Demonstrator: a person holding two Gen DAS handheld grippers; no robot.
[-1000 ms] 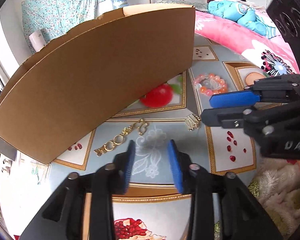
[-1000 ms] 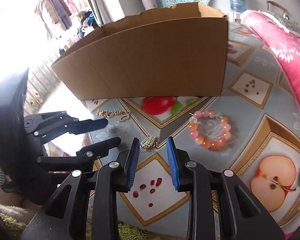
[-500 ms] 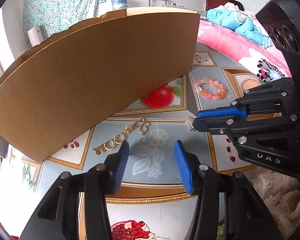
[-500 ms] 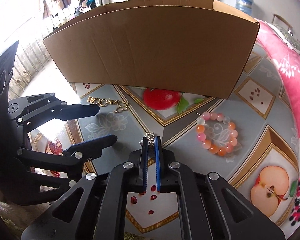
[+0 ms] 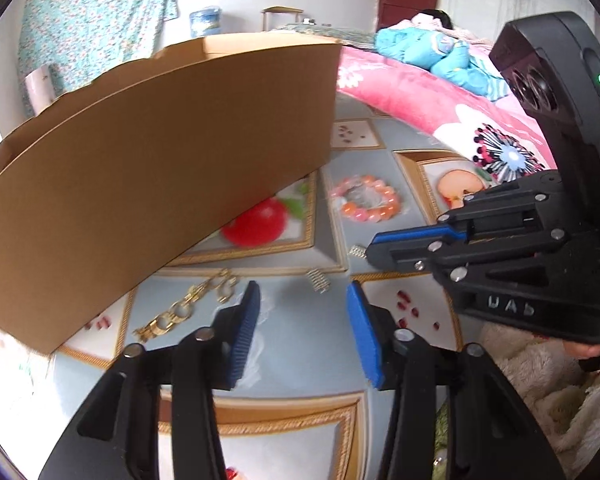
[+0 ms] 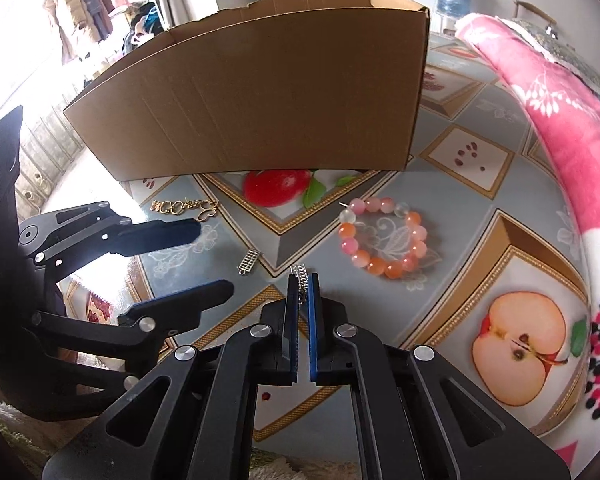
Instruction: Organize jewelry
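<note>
My right gripper is shut on a small silver earring and holds it just above the table; it also shows in the left wrist view with the earring at its tips. A second silver earring lies on the table, also in the left wrist view. My left gripper is open and empty, just behind that earring. A gold chain bracelet lies to its left. A pink and orange bead bracelet lies right of centre. An open cardboard box stands behind.
The table has a patterned fruit-print cloth. A pink floral blanket lies along the right side. White fluffy fabric is at the near right edge. Clothes and a cabinet are far left in the right wrist view.
My right gripper has closed on one silver earring and lifted it a little. The second earring now lies apart on the table. My left gripper has opened wider and moved slightly.
</note>
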